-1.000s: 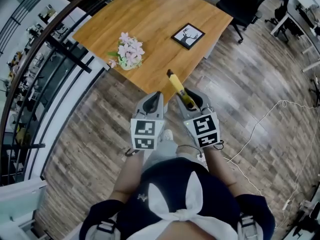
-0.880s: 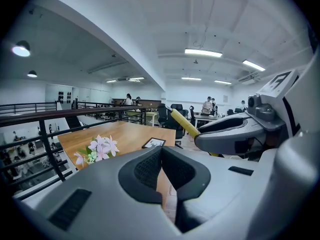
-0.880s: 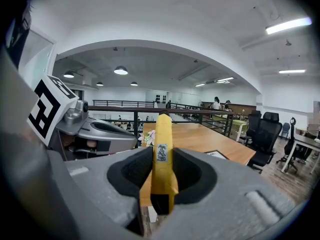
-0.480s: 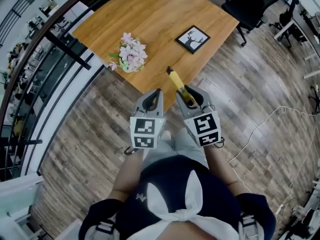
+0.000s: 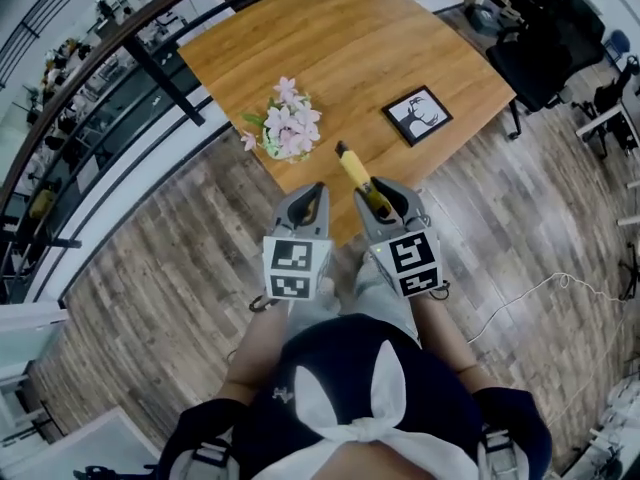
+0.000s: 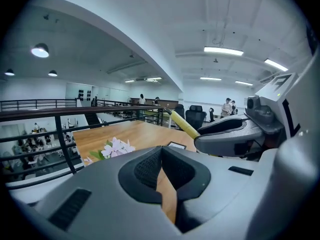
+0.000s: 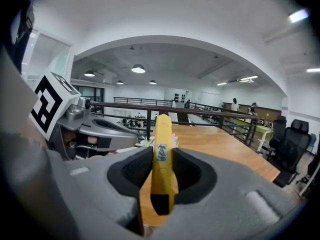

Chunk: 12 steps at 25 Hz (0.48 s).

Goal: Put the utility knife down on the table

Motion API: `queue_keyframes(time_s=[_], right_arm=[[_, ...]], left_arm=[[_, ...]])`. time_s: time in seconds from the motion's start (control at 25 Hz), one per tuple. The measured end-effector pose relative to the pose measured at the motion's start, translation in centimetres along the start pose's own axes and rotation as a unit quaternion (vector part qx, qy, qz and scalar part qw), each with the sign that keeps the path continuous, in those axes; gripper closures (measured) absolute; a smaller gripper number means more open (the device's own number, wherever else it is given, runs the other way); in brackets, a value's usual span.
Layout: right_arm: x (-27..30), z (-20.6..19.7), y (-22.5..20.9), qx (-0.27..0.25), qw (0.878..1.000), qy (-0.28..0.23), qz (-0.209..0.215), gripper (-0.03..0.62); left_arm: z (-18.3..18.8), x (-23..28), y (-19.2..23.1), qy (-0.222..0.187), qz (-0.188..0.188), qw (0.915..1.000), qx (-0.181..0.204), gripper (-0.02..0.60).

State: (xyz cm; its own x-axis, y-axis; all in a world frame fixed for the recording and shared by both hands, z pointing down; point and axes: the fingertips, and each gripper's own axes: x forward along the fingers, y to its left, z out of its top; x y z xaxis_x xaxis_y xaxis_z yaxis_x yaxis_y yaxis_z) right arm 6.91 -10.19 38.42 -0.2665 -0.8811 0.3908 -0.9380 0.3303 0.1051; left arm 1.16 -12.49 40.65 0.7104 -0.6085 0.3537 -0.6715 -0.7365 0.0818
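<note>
Shifted since the earlier frame: table (image 5: 350,38), flowers (image 5: 288,131) and framed picture (image 5: 417,114) now sit further right in the head view.

Utility knife (image 7: 161,169): slim, yellow, hard-bodied, dark at its ends. It is pinched between the textured black pads of the right gripper (image 5: 385,200) and pointed over the table's near corner, not yet set down.

Left gripper (image 5: 305,200): jaws pressed together, empty.

Table: smooth wood grain.

We see bright, even light from ceiling strips (image 6: 223,50); heavy fisheye warp, dark vignetted corners, soft foreground.
</note>
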Motion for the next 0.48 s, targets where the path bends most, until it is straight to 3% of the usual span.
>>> queue_keyframes(time_s=[0.24,0.48], right_arm=[[2.4,1.9,-2.5,-0.032,0.998,-0.014,0.052,0.473],[4.3,2.9,-3.2,-0.046,0.994,-0.032,0.090,0.473]], left_arm=[[1.3,1.4,1.7,-0.008,0.064,0.9977,-0.020,0.563],[1.8,1.7,2.6,-0.007,0.103,0.9942,-0.029,0.563]])
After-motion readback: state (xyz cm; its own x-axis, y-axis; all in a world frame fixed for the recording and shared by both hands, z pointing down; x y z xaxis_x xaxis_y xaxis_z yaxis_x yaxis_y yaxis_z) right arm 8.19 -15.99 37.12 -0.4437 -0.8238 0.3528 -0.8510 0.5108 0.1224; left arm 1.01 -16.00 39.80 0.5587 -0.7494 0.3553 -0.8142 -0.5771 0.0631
